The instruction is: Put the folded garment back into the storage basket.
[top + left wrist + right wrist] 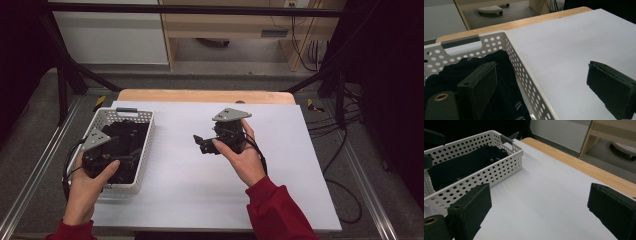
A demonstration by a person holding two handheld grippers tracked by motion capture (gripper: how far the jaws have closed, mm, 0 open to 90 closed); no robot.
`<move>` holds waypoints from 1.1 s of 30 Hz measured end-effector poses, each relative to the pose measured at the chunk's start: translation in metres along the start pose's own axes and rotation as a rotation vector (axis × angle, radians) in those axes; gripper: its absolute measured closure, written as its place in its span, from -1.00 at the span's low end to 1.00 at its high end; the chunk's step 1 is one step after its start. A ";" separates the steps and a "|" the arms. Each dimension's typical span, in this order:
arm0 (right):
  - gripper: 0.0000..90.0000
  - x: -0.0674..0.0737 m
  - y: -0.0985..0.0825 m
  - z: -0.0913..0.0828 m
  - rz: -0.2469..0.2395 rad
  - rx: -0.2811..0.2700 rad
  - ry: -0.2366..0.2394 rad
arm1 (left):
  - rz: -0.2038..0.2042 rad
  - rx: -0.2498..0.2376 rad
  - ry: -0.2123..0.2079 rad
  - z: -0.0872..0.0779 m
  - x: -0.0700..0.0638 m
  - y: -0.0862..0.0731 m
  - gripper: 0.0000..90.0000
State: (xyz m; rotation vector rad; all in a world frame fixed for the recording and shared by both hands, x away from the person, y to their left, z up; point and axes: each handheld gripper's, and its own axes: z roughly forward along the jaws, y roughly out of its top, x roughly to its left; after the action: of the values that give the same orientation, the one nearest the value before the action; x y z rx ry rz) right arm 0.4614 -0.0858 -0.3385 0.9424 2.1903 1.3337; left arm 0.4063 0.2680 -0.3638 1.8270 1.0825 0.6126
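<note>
A white perforated basket [125, 114] stands at the table's left and holds folded black cloth [131, 135]. My left gripper [125, 152] hovers over the basket's near right part. In the left gripper view it [541, 66] is open wide and straddles the basket's right wall [524, 67]: one jaw above the black cloth [504, 82], the other over the white table. My right gripper [199, 143] hangs over the table's middle, pointing left toward the basket. In the right gripper view it [539, 187] is open and empty, with the basket [486, 173] and cloth [461, 166] beyond it.
A white sheet [280, 165] covers the wooden table [200, 95]. Black frame posts [62, 85] stand at the back left and right. Cables [345, 150] trail on the floor to the right.
</note>
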 end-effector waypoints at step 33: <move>-0.87 -0.061 -0.039 -0.065 0.079 -0.078 -0.069 | 0.017 0.008 -0.041 0.003 -0.008 -0.007 -0.87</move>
State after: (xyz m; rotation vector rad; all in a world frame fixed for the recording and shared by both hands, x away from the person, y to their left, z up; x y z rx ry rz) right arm 0.4487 -0.1824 -0.3438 1.0395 2.0539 1.3906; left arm 0.4019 0.2611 -0.3715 1.8498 1.0444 0.5791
